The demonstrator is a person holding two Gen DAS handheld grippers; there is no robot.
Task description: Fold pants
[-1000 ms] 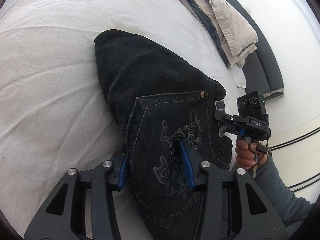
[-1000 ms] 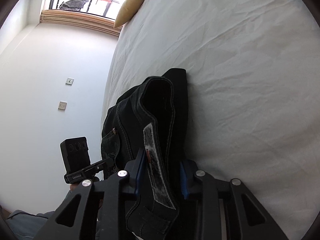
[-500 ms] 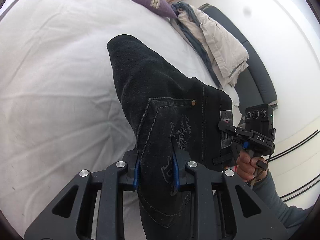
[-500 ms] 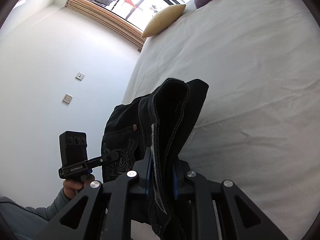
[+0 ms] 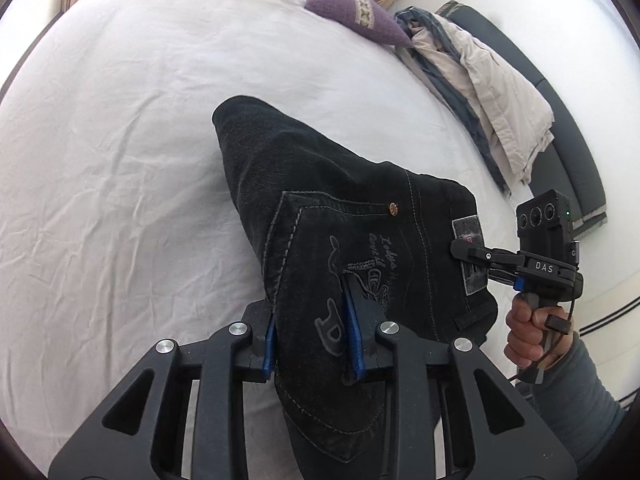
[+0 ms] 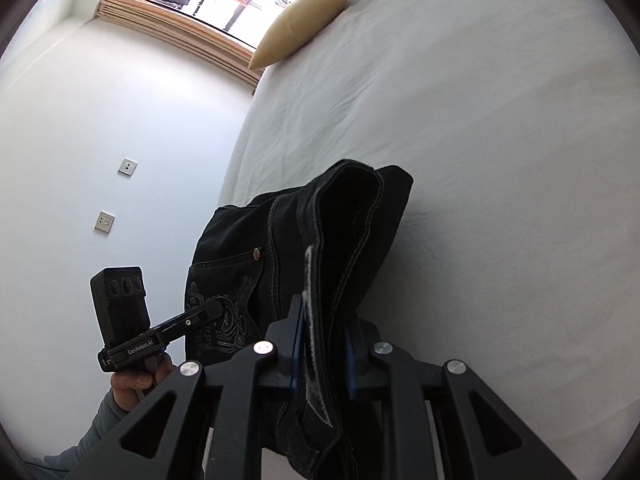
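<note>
Gripping black denim jeans (image 5: pixel 340 216) at waistband, left claw (image 5: pixel 316 320) just reopening slightly yet clamped, right claw (image 6: pixel 322 344) clamped; handling heavy, limp; sagging toward twelve o'clock over bed (image 5: pixel 120 160).

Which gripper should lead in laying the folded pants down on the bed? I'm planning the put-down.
Probably the left gripper. It clamps the pants at the back pocket, on the side facing the open bed sheet. The right gripper pinches the waistband edge nearer the bed's side.
</note>
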